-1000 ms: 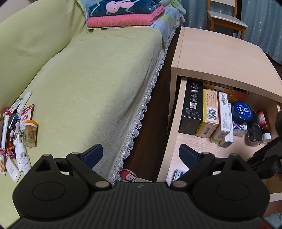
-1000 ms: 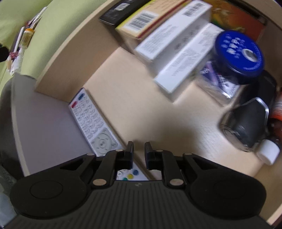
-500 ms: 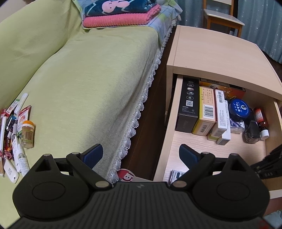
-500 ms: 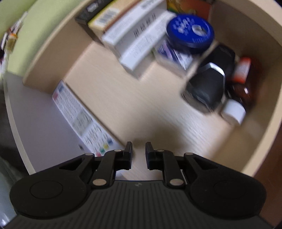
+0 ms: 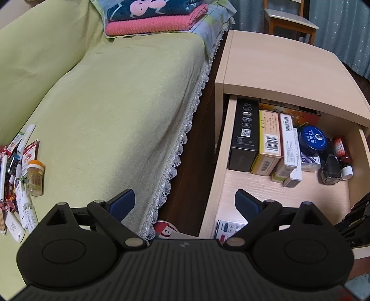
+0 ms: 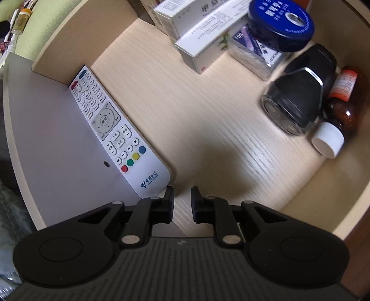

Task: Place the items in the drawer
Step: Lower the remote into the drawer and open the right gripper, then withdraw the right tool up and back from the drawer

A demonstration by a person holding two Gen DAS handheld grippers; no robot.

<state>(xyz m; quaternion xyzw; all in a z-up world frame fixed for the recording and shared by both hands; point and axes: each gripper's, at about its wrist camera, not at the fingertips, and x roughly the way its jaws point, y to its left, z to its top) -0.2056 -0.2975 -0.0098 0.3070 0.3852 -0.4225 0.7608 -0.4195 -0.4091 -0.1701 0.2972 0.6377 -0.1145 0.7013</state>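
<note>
Pale wood is showing all round the open drawer (image 5: 231,176), which is sticking out of a bedside cabinet (image 5: 284,69) next to a bed (image 5: 115,97) with a yellow-green cover. The left gripper (image 5: 185,203) is hovering above the gap between bed and drawer, its fingers spread wide and holding nothing. The right gripper (image 6: 182,203) is hanging over the front of the drawer, its fingers drawn narrow with a small gap between them and nothing in that gap. A white remote control (image 6: 111,132) is lying inside the drawer against the front wall, its near end just beside the right gripper's left finger (whether they are touching cannot be told). Toward the back of the drawer, a black box (image 5: 244,134), a yellow box (image 5: 268,143) and white boxes (image 5: 288,148) are standing side by side, with a blue-lidded jar (image 6: 279,25), a black bottle (image 6: 298,92) and a brown bottle with a white cap (image 6: 335,115) crowding the right corner. On the bed's far left, a heap of small things is waiting: tubes, sachets and a small jar with an orange lid (image 5: 35,177). Folded blankets (image 5: 155,16) are sitting at the head of the bed.
</note>
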